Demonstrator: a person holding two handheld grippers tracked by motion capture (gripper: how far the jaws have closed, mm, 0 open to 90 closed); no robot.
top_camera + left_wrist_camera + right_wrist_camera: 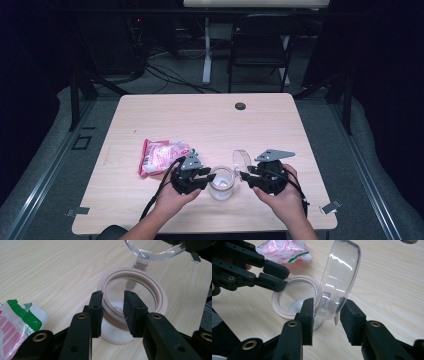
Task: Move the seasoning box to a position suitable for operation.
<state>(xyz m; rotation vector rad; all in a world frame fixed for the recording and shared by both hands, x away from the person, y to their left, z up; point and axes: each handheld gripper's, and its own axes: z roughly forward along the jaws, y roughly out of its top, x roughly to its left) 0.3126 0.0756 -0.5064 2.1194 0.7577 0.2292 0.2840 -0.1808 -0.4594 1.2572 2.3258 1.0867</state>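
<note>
Seemingly to steady it, left gripper (113, 312) fingers straddle the jar (132, 292) rim; right gripper (327, 320) fingers bracket its hinged lid (338, 277), perhaps not yet pinching.

**Wood grain, clear plastic and matt black jaws**

You work on a pale wood-grain tabletop (200, 120) whose finish looks smooth and matt, with fine streaks running along it. Your round clear jar (117, 336) looks like glossy see-through plastic, frosted white low down, and its thick beige rim ring (160, 293) has a dull, rubbery look. The hinged clear dome lid (339, 272) is shiny, and you can see bright glints on its curve. The pink-and-white crinkled packet with a green stripe (161, 155) looks like thin glossy film. The black left gripper (113, 312) and black right gripper (327, 320) look like matt hard plastic; their pads (131, 315) are finely rough, with brassy metal rivets.
</note>
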